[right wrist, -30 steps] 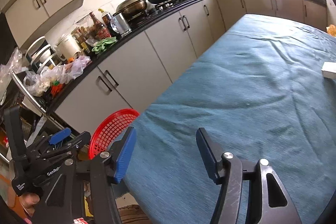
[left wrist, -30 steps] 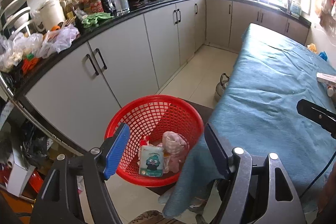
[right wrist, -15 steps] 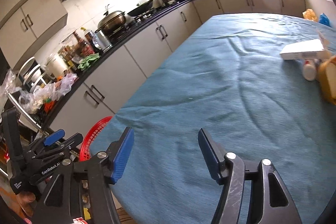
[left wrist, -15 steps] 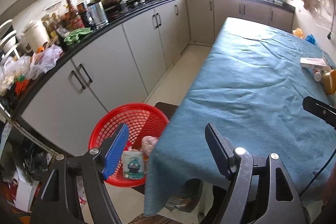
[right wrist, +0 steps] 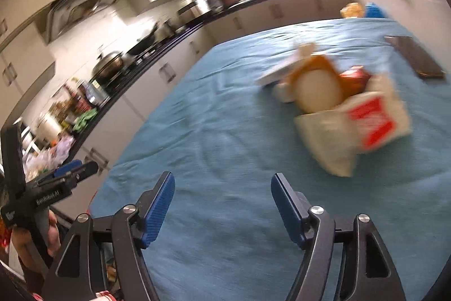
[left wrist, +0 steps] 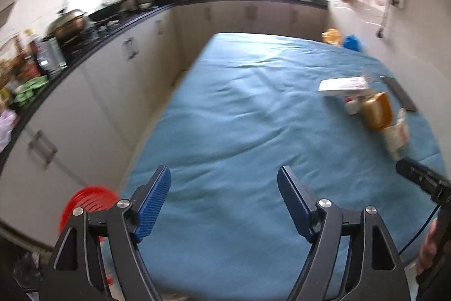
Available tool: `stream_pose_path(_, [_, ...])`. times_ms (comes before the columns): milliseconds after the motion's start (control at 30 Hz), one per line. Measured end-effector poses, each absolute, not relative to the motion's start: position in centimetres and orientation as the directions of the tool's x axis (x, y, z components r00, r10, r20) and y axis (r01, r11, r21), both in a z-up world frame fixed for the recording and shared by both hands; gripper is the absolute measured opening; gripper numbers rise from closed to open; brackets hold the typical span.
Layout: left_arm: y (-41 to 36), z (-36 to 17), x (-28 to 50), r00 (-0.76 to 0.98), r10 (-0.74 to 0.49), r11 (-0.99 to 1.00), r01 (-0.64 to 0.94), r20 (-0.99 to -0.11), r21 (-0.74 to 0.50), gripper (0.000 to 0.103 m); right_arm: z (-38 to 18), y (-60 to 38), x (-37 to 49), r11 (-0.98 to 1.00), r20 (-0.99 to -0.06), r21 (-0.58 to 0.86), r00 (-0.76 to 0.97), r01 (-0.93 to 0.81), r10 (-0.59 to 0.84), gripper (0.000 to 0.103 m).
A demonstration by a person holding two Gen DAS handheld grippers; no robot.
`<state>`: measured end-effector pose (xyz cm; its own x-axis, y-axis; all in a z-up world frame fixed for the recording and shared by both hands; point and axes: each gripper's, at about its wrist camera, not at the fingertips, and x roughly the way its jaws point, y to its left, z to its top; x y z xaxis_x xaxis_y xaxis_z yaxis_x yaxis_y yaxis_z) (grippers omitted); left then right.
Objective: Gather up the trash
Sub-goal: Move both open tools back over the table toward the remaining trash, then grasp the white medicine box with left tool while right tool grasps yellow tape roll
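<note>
A: Both views have swung from the basket (left wrist: 84, 202) to the trash (right wrist: 352, 114); jaws have just been widening, nothing between them.

B: Left gripper (left wrist: 224, 199) and right gripper (right wrist: 222, 196) gape to take it; trash lies far right of the basket, on the counter (left wrist: 239, 131).

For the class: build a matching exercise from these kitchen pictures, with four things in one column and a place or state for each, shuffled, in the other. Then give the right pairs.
Things
1. round red plastic basket
2. white paper bag with a red print
3. flat white box
4. right gripper

Places or states
A. open, nothing between its pads
B. lies nearest the right gripper
C. low beside the table's corner
D. behind the brown-and-cream packet

Pairs: 1-C, 2-B, 3-D, 4-A
</note>
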<state>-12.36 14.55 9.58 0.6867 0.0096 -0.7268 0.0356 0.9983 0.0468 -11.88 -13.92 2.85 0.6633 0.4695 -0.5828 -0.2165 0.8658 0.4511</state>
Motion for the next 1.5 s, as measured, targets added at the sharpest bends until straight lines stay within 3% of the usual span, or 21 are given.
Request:
stream_pose_path(233, [8.1,9.5,-7.6,0.647,-0.158,0.985,0.159,-0.746,-0.07,0.078,3.7,-20.8,-11.0,0.885,-0.577,0.458,0.727,-0.089,0.372,0.077])
stream_pose_path(567, [7.5,7.9,-7.1,0.64,-0.123,0.989,0.145,-0.759,-0.038,0.078,7.8,-22.8,0.0,0.874,-0.58,0.48,0.721,-0.072,0.378,0.076])
stream_pose_path(700, [10.1,7.6,-7.1,0.633,-0.119,0.993,0.096,-0.765,-0.075,0.078,7.0,-20.7,5.3,0.895,-0.651,0.443,0.667,-0.054,0.362,0.06])
stream_pose_path(800, [12.0,7.6,-7.1,0.638,-0.107,0.994,0.062,-0.763,-0.088,0.078,5.9,-19.0,8.2,0.911,-0.706,0.41,0.617,-0.045,0.348,0.034])
stream_pose_path(867, [13.0,7.6,-7.0,0.641,-0.096,0.995,0.045,-0.761,-0.088,0.078,4.8,-18.3,9.2,0.893,-0.731,0.449,0.558,-0.041,0.393,0.032])
stream_pose_path(1000, [14.5,7.4,-6.5,0.638,-0.096,0.994,0.018,-0.764,-0.11,0.078,4.0,-15.3,7.7,0.813,-0.691,0.568,0.463,-0.128,0.555,0.032])
stream_pose_path(1167, [14.7,7.4,-5.2,0.619,-0.176,0.979,0.026,-0.765,-0.204,0.081,5.1,-11.1,3.5,0.709,-0.621,0.633,0.343,-0.311,0.705,0.034])
stream_pose_path(1333, [12.2,6.8,-2.8,0.586,-0.23,0.969,0.067,-0.777,-0.236,0.084,7.4,-14.5,-1.1,0.783,-0.565,0.53,0.554,-0.325,0.612,0.068])
stream_pose_path(1500, [8.4,5.0,1.4,0.519,-0.277,0.959,0.099,-0.809,-0.265,0.085,6.9,-20.0,-4.4,0.812,-0.494,0.538,0.697,-0.225,0.52,0.076])
